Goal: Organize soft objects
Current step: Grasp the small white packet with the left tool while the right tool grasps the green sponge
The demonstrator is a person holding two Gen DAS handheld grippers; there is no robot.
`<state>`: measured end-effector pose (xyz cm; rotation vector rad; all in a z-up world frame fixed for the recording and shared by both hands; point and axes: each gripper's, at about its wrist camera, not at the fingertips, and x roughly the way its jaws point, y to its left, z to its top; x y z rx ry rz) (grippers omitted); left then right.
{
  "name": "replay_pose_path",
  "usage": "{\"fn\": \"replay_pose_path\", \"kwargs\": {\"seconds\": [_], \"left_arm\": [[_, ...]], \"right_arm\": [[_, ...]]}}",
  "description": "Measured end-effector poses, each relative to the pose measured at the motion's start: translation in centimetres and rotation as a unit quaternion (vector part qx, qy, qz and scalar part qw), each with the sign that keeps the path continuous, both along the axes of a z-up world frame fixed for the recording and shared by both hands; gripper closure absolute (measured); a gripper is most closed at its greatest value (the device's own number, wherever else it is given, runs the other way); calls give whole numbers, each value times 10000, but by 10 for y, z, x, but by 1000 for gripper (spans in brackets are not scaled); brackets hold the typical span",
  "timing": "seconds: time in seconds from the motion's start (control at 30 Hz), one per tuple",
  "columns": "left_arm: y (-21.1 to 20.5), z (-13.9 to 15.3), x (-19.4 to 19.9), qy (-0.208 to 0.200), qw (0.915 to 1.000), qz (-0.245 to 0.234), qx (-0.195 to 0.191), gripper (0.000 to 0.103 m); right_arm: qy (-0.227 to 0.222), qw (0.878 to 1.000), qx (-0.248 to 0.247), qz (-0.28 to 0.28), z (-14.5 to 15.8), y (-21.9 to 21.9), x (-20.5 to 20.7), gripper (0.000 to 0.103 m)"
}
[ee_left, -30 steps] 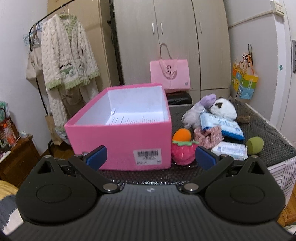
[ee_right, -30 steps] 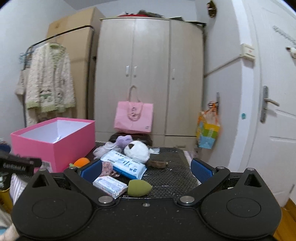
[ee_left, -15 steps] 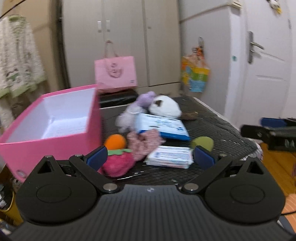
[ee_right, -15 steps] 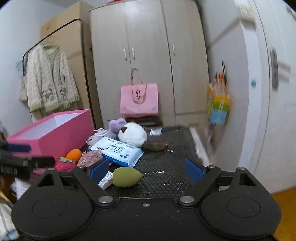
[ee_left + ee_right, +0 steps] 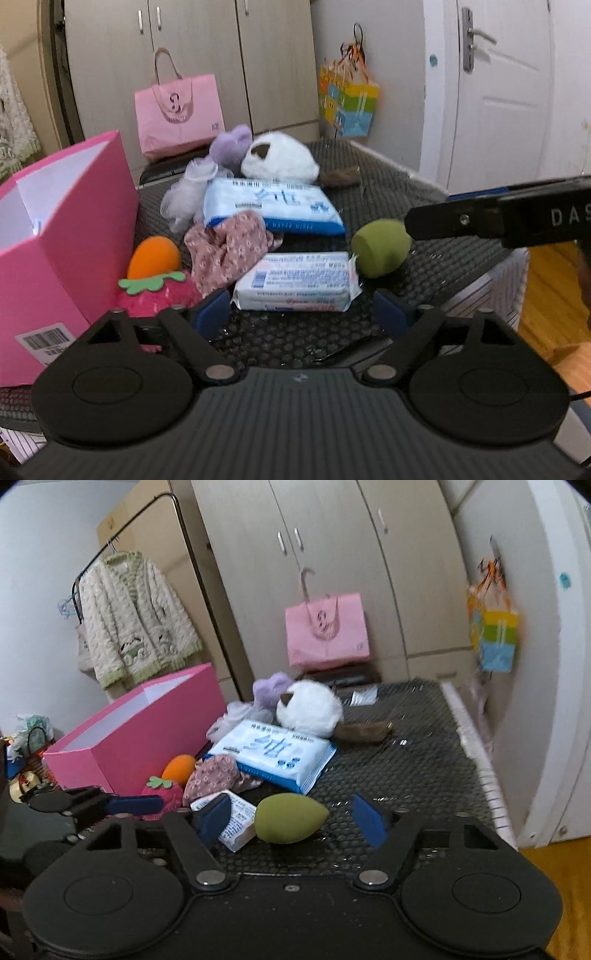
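A bedroom with pale wardrobes (image 5: 325, 565) and a white door (image 5: 506, 92) surrounds a dark mesh-covered table (image 5: 417, 768) strewn with soft things. Both tongs are spread wide and hold nothing. The right gripper (image 5: 291, 821) has the green egg-shaped sponge (image 5: 291, 823) lying between its blue pads (image 5: 369, 821), not yet touched; the small tissue pack (image 5: 232, 818) sits just beside its left finger. The left gripper (image 5: 301, 312) faces that same pack (image 5: 297, 282), with the floral cloth (image 5: 229, 247), strawberry plush (image 5: 159, 295) and orange sponge (image 5: 155, 256) ahead to its left, and the pink box (image 5: 55, 258) further left.

By my reading, the step in hand is the first pick, the sponge. The next move calls for advancing slightly and closing gently, since foam squashes and may squirt out.

The left view alone shows the box's barcode label (image 5: 46, 339) and the door; the right view alone shows the cardigan (image 5: 136, 616) on its rack and the table's far right edge.
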<state>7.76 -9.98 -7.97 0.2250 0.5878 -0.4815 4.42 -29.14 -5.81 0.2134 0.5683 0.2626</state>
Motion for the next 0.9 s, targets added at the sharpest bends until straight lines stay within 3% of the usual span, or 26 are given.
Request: {"fn": "replay_pose_path", "kwargs": {"seconds": [0.5, 0.77, 0.87, 0.9], "left_arm": [[4, -8, 27, 320, 9989, -63, -339, 22], [-9, -13, 27, 95, 9999, -87, 23, 14], [-15, -15, 24, -244, 9992, 4, 318, 9], [-15, -15, 24, -298, 9989, 13, 351, 9]], "right_arm": [[471, 9987, 35, 198, -22, 5, 36, 33], [561, 9974, 453, -54, -27, -9, 48, 33], [523, 9985, 186, 5, -26, -1, 49, 34], [453, 9990, 64, 15, -25, 2, 47, 41]]}}
